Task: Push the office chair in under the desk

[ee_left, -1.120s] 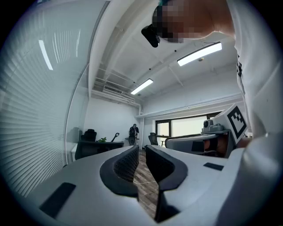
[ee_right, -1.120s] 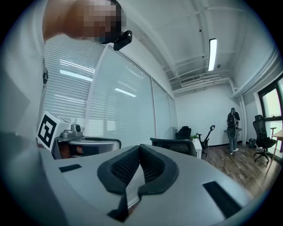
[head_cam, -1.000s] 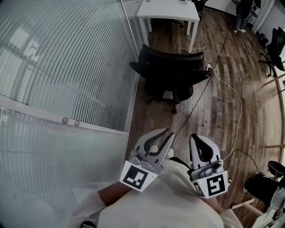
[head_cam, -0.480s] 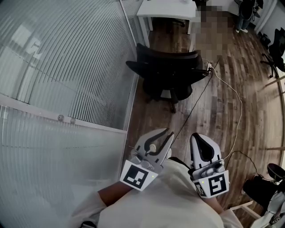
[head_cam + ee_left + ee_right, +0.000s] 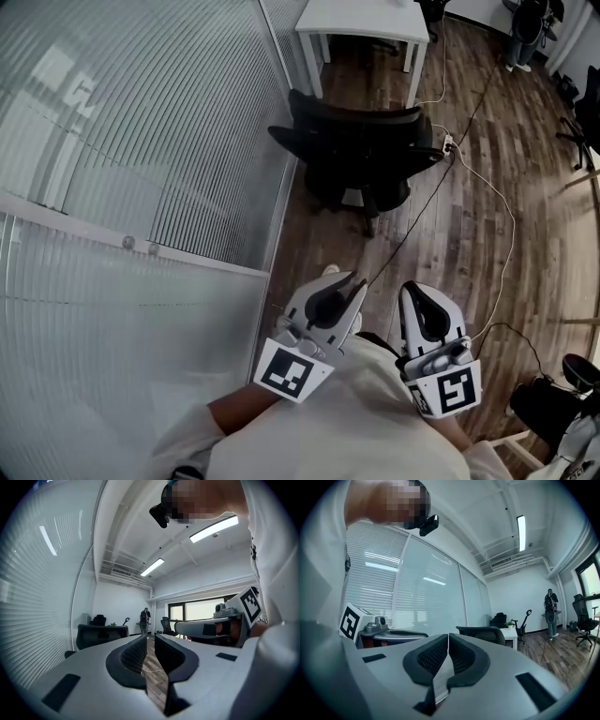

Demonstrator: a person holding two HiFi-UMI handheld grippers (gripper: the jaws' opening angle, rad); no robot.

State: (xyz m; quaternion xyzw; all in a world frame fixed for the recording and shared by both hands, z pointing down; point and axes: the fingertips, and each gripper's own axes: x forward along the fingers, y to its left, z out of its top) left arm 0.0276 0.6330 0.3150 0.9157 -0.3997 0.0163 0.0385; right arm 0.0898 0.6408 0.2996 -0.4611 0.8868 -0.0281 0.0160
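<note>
The left gripper point(image 5: 150, 638) has its jaws a narrow crack apart, with only floor showing through. The right gripper point(image 5: 448, 637) is pressed together at the tips and empty. Both are well short of the black office chair point(image 5: 361, 150), which stands just outside the white desk point(image 5: 366, 21).

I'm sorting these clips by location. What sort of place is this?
Most likely an office: a black office chair stands before a white desk, beside a glass partition with blinds.

Left gripper point(image 5: 344, 283) slightly parted, empty; right gripper point(image 5: 416, 290) closed.
</note>
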